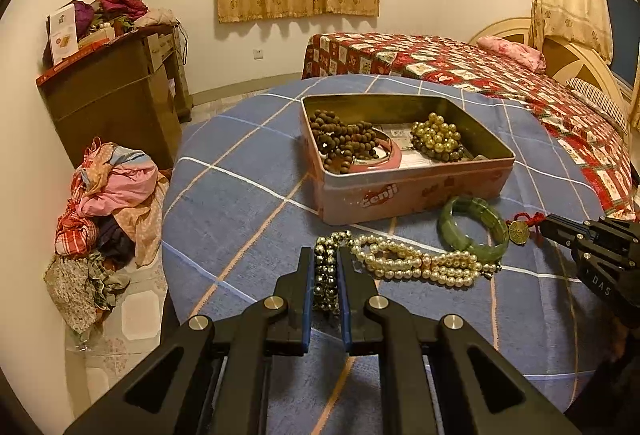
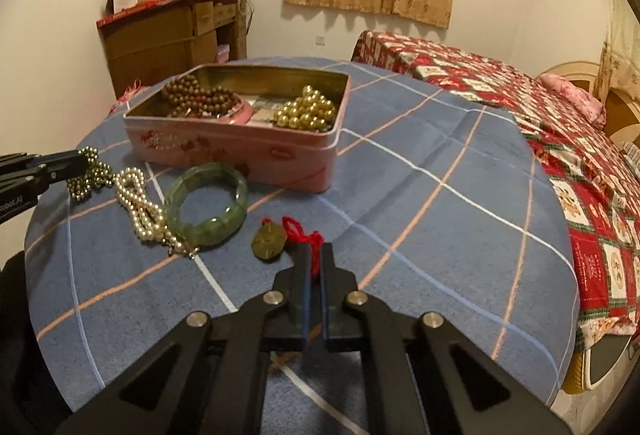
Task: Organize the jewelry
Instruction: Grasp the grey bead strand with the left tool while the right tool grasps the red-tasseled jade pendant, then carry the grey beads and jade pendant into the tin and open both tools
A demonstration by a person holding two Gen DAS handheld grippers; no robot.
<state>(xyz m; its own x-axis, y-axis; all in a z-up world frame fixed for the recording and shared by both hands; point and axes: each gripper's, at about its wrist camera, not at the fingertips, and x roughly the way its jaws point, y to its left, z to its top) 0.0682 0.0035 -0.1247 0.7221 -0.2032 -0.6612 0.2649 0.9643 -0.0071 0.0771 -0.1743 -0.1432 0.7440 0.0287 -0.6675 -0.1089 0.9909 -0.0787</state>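
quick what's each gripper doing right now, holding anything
Left hand-held gripper: shut on the dark bead string.
Right hand-held gripper: shut on the red cord of the coin pendant.

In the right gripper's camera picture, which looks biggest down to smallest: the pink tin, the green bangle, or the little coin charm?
Largest to smallest:
1. pink tin
2. green bangle
3. coin charm
The charm lies nearest the camera yet looks smallest, so the order seems safe.

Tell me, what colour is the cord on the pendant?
Red; the cord shows best in the right wrist view.
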